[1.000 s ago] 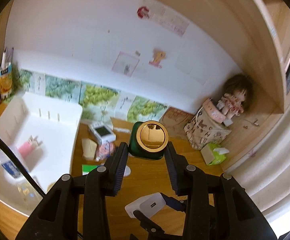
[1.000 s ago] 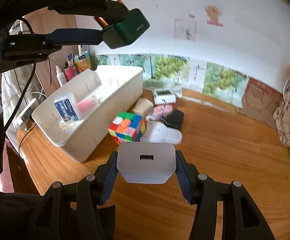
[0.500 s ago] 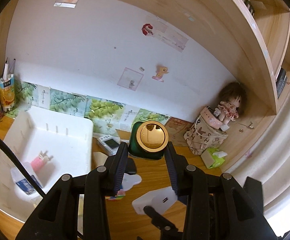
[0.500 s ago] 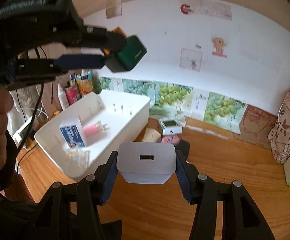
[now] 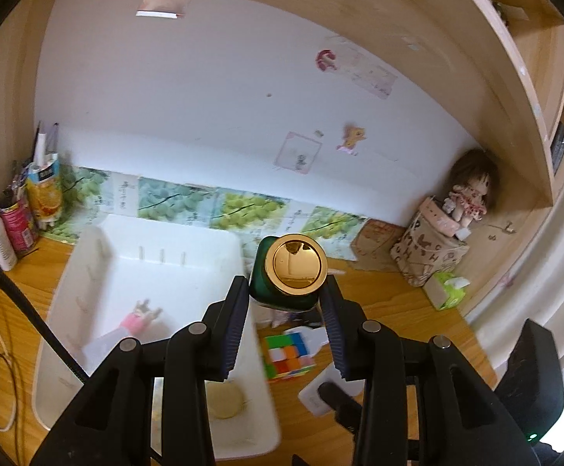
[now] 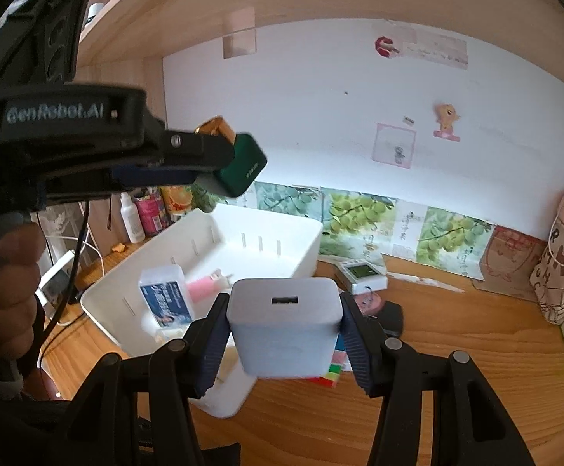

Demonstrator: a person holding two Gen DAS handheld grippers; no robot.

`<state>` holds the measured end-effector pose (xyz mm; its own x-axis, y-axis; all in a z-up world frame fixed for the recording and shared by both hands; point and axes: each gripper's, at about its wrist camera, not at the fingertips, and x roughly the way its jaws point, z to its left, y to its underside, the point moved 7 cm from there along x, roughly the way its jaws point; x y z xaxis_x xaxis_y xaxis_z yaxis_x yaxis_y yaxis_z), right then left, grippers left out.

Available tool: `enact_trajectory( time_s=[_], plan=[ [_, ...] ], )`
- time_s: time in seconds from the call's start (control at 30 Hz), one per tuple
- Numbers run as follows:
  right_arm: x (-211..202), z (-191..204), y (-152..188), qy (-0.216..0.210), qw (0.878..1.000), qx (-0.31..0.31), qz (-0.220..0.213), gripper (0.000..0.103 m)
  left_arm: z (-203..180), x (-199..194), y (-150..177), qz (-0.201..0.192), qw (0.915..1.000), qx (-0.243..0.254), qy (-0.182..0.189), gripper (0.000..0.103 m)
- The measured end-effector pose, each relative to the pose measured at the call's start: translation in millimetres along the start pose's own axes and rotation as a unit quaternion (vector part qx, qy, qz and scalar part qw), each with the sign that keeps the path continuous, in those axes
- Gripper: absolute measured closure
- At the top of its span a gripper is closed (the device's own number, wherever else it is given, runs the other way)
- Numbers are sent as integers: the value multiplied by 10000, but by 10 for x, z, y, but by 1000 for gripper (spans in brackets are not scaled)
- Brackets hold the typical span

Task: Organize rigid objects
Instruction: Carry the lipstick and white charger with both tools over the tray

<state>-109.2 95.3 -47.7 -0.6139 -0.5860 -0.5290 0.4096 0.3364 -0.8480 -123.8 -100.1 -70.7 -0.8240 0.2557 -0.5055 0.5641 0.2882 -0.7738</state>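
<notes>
My left gripper (image 5: 286, 303) is shut on a dark green bottle with a gold cap (image 5: 295, 272) and holds it high above the desk, by the right edge of the white bin (image 5: 99, 240). It also shows in the right wrist view (image 6: 239, 171). My right gripper (image 6: 284, 334) is shut on a white USB charger (image 6: 284, 322), held above the bin's near right corner (image 6: 305, 233). The bin holds a clear box with a blue label (image 6: 165, 299), a pink item (image 6: 204, 285) and a pale round thing (image 5: 223, 402).
A colour cube (image 5: 288, 355), a small white device with a screen (image 6: 361, 275), a pink item and a black item (image 6: 390, 316) lie on the desk right of the bin. Bottles and a juice carton (image 5: 43, 194) stand at the back left. A patterned bag (image 5: 429, 256), doll and green tissue pack (image 5: 447, 289) sit at right.
Both grippers have risen and moved left toward the bin with their objects. The bin now lies under and just left of both grippers.
</notes>
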Motion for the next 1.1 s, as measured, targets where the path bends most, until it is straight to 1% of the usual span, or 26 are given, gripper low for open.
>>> enact_trajectory(
  time_s=[0.1, 0.33, 0.53, 0.63, 0.77, 1.1],
  plan=[
    [34, 116, -10, 13, 10000, 26, -46, 48, 182, -35, 22, 43, 9999, -2, -144, 62],
    [131, 382, -47, -32, 9999, 11, -122, 48, 621, -97, 85, 179, 9979, -103, -613, 62],
    [257, 538, -31, -154, 9999, 46, -38, 48, 1010, -95, 150, 421, 9927, -367, -1065, 62],
    [349, 567, -13, -179, 9998, 69, 83, 48, 1173, -79, 176, 558, 9887, -493, -1305, 62],
    [506, 577, 60, -142, 9990, 86, 404, 48, 1322, -29, 237, 770, 9830, -693, -1514, 62],
    [685, 637, 262, -252, 9948, -26, 983, 48, 1493, 164, 519, 1537, 9652, -1043, -1842, 62]
  ],
)
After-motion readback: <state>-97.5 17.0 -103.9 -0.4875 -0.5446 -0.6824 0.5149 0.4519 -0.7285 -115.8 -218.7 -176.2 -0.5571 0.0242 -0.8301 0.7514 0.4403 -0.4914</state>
